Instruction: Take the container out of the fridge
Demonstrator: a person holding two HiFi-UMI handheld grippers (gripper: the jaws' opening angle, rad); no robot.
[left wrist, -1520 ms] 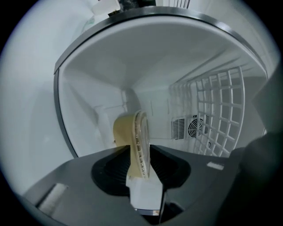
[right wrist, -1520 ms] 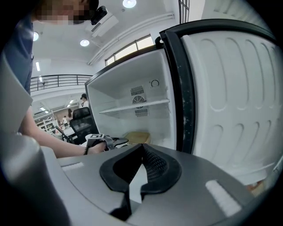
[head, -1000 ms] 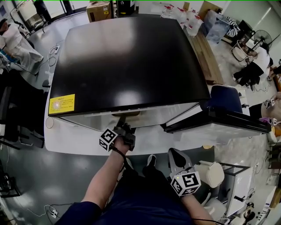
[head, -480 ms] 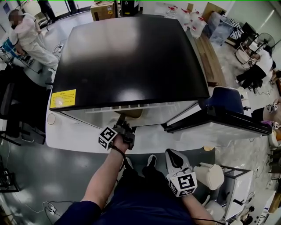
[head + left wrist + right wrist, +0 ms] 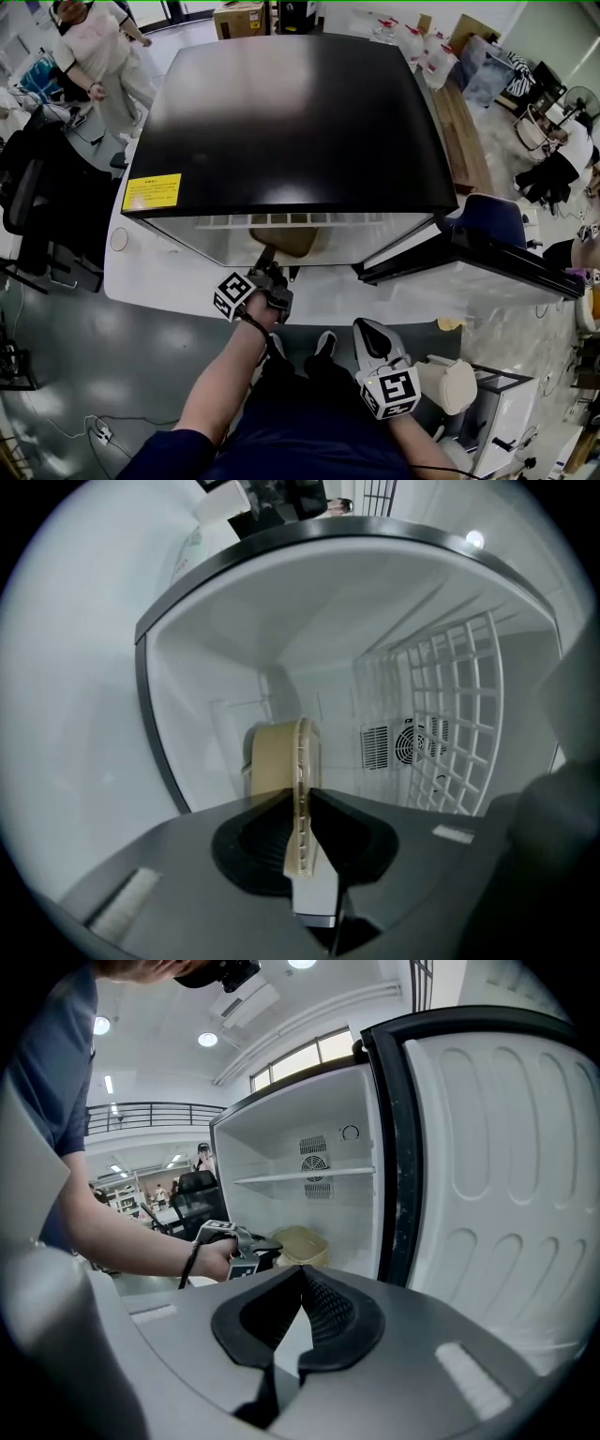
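A tan plastic container (image 5: 289, 241) sits inside the open fridge (image 5: 291, 122), on the floor of the compartment. My left gripper (image 5: 267, 260) reaches in at its near edge. In the left gripper view the container's rim (image 5: 302, 761) stands edge-on between the jaws of my left gripper (image 5: 302, 808). They have just been closing and now press on the rim. My right gripper (image 5: 367, 328) hangs low and outside the fridge, jaws shut with nothing in them. The right gripper view looks past its jaw tips (image 5: 300, 1274) at the container (image 5: 300, 1244) and my left gripper (image 5: 246, 1258).
The fridge door (image 5: 469, 258) stands open to the right, its moulded inner side (image 5: 506, 1194) close by my right gripper. A white wire shelf (image 5: 450, 705) spans the compartment. A blue chair (image 5: 487, 216) is behind the door. A person (image 5: 94, 47) stands at the far left.
The head view has shifted, so more of the fridge's inside and the container shows. The person at the far left has walked to the right. Both grippers have stayed about where they were.
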